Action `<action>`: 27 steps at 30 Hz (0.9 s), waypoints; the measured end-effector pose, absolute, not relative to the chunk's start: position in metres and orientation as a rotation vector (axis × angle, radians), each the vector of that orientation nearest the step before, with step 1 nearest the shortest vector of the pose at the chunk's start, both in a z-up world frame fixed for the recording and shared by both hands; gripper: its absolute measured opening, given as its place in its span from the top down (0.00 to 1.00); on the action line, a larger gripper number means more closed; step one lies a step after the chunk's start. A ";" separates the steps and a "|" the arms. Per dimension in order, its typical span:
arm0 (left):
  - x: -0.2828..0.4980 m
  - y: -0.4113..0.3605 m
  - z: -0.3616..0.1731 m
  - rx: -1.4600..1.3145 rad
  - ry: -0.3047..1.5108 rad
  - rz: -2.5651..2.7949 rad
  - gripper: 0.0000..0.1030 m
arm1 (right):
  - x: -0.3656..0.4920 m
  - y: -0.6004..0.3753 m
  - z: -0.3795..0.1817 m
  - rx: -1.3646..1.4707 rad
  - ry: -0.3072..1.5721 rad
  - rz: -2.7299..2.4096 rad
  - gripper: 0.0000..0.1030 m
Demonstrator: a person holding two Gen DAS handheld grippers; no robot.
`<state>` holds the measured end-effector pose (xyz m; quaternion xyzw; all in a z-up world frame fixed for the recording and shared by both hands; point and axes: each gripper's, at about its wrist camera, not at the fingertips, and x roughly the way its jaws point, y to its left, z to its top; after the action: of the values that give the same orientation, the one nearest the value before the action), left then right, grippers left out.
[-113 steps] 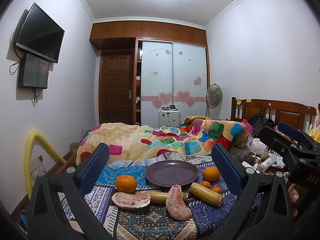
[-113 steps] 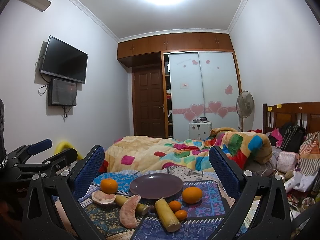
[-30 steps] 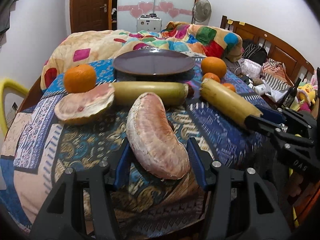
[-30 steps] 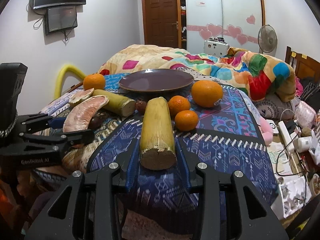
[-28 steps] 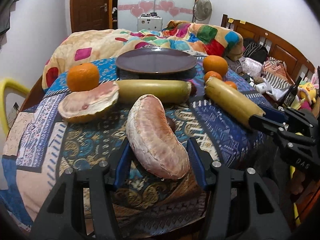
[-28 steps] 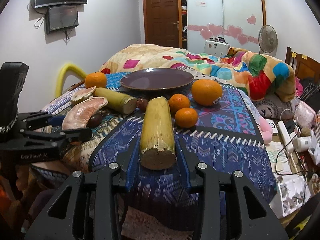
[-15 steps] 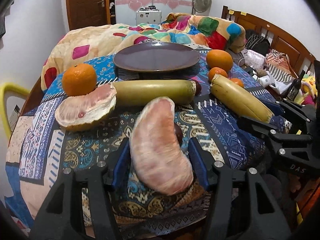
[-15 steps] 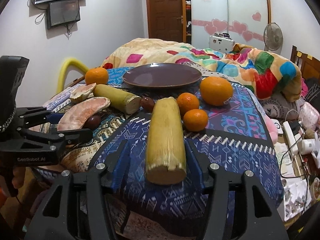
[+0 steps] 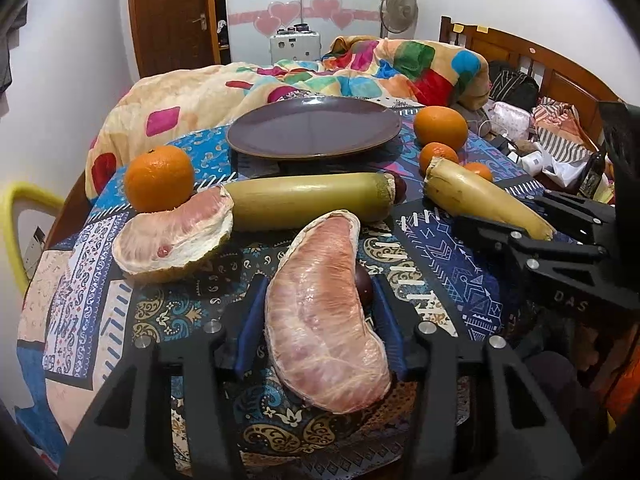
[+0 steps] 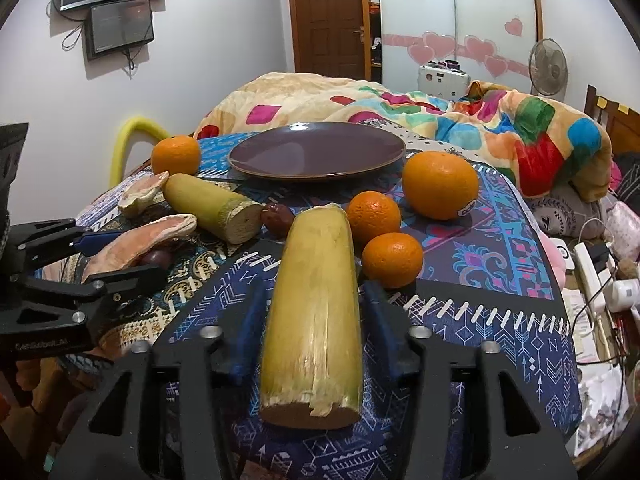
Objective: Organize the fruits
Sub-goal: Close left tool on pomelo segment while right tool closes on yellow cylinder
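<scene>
My left gripper (image 9: 316, 300) is shut on a peeled pink pomelo segment (image 9: 324, 308) just above the patterned tablecloth. My right gripper (image 10: 312, 304) is shut on a yellow sugarcane piece (image 10: 316, 300). An empty dark purple plate (image 9: 314, 126) stands behind the fruit, also in the right wrist view (image 10: 316, 152). A second sugarcane piece (image 9: 308, 200) and a pomelo half (image 9: 176, 240) lie on the cloth. Oranges (image 10: 440, 184) and small tangerines (image 10: 392, 258) lie to the right, one orange (image 9: 160, 178) to the left.
A small dark fruit (image 10: 278, 216) lies by the cut sugarcane end. The table edge drops to a cluttered floor with cables on the right (image 10: 592, 264). A bed with a colourful quilt (image 9: 360, 72) lies behind. A yellow tube (image 9: 16, 220) stands left.
Both grippers have closed tighter on their fruit, and both pieces have risen slightly and tilted off the cloth compared with a second ago.
</scene>
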<state>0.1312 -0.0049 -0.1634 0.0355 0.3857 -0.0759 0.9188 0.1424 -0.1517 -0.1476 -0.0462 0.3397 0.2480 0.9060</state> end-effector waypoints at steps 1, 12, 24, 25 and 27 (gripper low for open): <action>0.131 -0.005 -0.163 0.071 0.792 -0.158 0.50 | 0.143 -0.152 -0.147 -0.090 0.701 0.511 0.65; 0.131 0.000 -0.162 0.032 0.836 -0.163 0.48 | 0.137 -0.153 -0.145 -0.102 0.698 0.504 0.66; 0.113 0.002 -0.155 0.045 0.820 -0.161 0.48 | 0.130 -0.156 -0.146 -0.108 0.698 0.509 0.66; 0.112 0.003 -0.155 0.040 0.819 -0.161 0.48 | 0.129 -0.156 -0.146 -0.107 0.698 0.509 0.66; 0.112 0.006 -0.154 0.027 0.816 -0.163 0.50 | 0.129 -0.156 -0.145 -0.107 0.698 0.510 0.66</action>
<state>0.1117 0.0056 -0.1541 0.0130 0.3962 -0.0790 0.9147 0.1286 -0.1555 -0.1454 -0.0517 0.3380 0.2470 0.9067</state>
